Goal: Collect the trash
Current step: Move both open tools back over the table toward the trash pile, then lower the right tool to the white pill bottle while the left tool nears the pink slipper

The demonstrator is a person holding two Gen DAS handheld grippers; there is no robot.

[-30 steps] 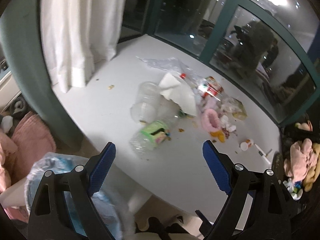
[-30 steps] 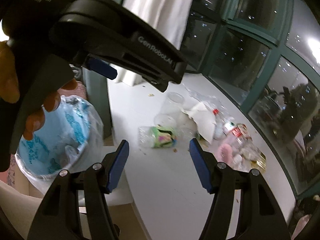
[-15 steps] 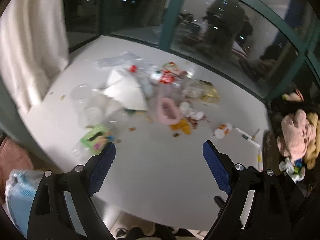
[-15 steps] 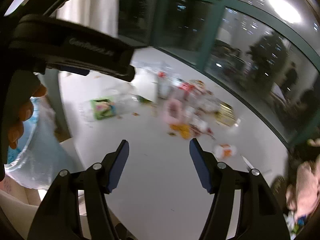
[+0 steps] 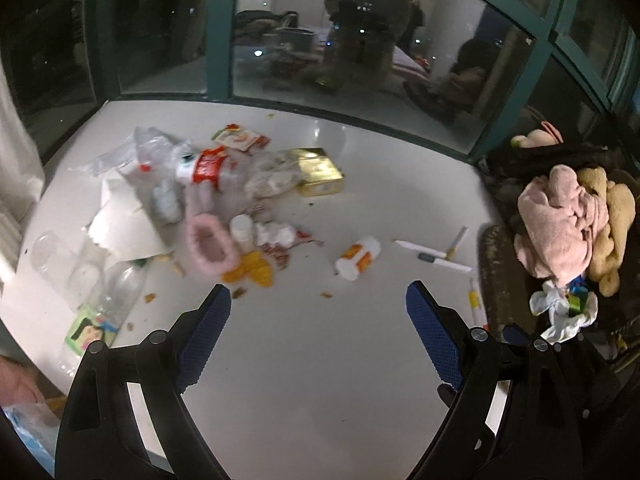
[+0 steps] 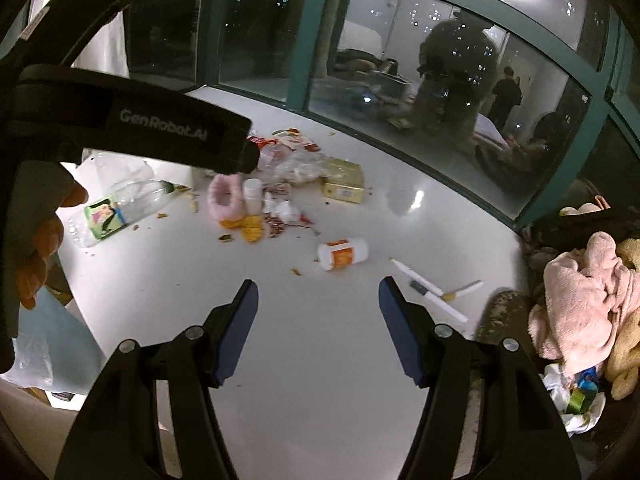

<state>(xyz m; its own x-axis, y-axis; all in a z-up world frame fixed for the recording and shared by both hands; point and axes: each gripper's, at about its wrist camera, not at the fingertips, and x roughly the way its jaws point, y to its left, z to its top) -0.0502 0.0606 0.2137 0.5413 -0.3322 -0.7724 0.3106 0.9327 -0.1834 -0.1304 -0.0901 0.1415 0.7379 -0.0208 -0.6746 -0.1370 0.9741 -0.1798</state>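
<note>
Trash lies scattered on a white table. A small white bottle with an orange label lies on its side, also in the right wrist view. A pink fuzzy slipper, a gold box, orange peel, a clear bottle with a green label and crumpled wrappers lie to the left. My left gripper is open and empty above the table's front. My right gripper is open and empty, just short of the white bottle.
Pens lie at the table's right. A pile of pink and tan plush cloth sits beyond the right edge. Dark windows run behind the table. A blue-lined trash bag hangs at lower left. The left gripper's body crosses the right wrist view.
Both grippers have swung to the right, from the curtain and trash bag side toward the middle and right of the table. Both stayed open and empty.
</note>
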